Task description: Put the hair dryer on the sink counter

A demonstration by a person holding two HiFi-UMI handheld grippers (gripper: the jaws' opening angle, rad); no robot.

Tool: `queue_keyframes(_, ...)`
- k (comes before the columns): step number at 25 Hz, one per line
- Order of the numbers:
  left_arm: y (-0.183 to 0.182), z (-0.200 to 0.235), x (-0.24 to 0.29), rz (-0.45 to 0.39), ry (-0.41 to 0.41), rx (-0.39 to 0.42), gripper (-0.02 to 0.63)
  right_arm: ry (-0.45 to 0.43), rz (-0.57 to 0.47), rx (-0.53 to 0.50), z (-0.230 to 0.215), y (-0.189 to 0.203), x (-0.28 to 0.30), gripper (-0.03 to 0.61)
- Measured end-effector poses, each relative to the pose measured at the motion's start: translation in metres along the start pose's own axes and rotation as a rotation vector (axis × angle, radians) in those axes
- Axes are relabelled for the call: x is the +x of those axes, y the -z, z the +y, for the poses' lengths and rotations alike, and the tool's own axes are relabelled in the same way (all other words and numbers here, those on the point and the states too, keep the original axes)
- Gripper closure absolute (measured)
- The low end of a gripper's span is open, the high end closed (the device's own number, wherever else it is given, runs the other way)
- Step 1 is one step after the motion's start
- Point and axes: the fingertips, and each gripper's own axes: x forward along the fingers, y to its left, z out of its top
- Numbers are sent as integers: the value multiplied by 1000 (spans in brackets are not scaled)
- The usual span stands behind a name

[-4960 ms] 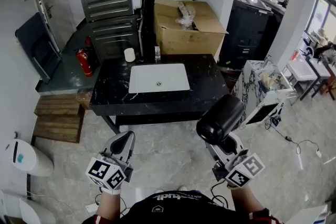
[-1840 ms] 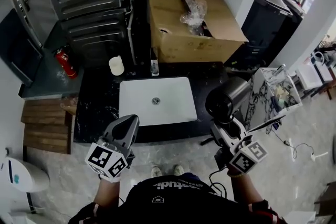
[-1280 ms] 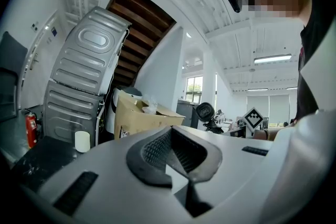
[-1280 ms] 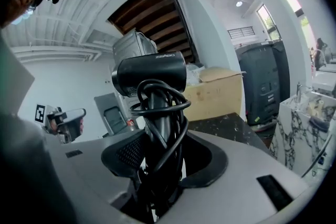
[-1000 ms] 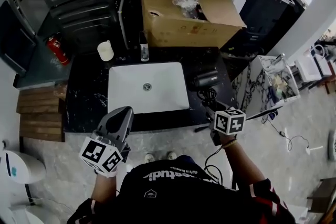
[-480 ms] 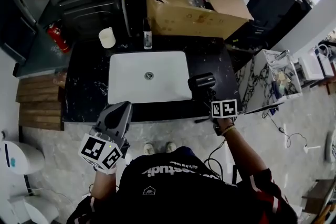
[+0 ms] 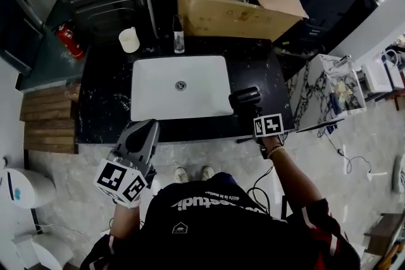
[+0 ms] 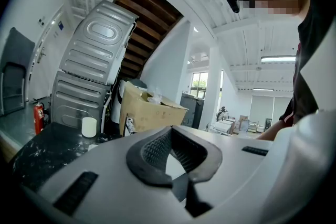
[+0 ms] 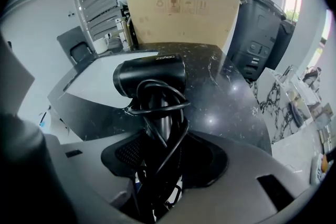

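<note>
Plainly the right gripper (image 7: 255,113) has the dryer (image 7: 245,98). Its jaws are closed on the handle, with the cord (image 9: 157,107) looped round the handle and caught between the pads too. The gripper points steeply down from the front edge of the counter (image 7: 269,69). The dryer's long axis runs from the jaws away from the person, ending in the barrel, which lies crosswise over the dark strip to the right of the basin (image 7: 164,88). The barrel's left end reaches near the basin's right rim. From these views I cannot tell whether the barrel already rests on the stone or hangs just above it.

The coming move, as I judge it, depends on that last bit of height and on keeping the barrel to the right of the rim, so the dryer settles on the flat stone and does not tip into the bowl. The strip under it is bare, and nothing stands in the way.

The left gripper (image 7: 144,135) is held level at the front edge left of the basin's middle, its jaws slightly apart with nothing between them, well away from the dryer. A cup (image 7: 129,40) and a bottle (image 7: 178,35) stand at the back edge, with a box (image 7: 234,9) behind them.
</note>
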Motion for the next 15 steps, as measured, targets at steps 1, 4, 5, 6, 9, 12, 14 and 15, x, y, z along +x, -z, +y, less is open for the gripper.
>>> queue_keyframes(1, 0, 1, 1, 0, 1, 1, 598, 1, 5, 1, -1, 0, 1, 350)
queue_keyframes(4, -1, 1, 2, 0, 6, -5, 600, -1, 7, 18, -3, 1, 3, 339)
queue_keyframes(5, -1, 1, 3, -1, 8, -8, 598, -3, 4, 20, -3, 1, 3, 337)
queue_keyframes(6, -1, 0, 3, -2, 11, -10, 600, -4, 1, 19, -3, 2, 3, 334)
queue_keyframes(9, -2, -1, 4, 0, 19, -5, 600, -14, -4, 24, -4, 3, 4, 321)
queue_keyframes(12, -2, 0, 5, -3, 25, -15, 600, -54, -4, 38, -1, 3, 4, 304)
queue_keyframes(14, -3, 0, 5, -8, 32, -16, 598, -81, -6, 44, 1, 4, 2, 298)
queue_keyframes(15, -4, 0, 5, -7, 31, -15, 600, -86, -8, 43, 1, 5, 0, 296)
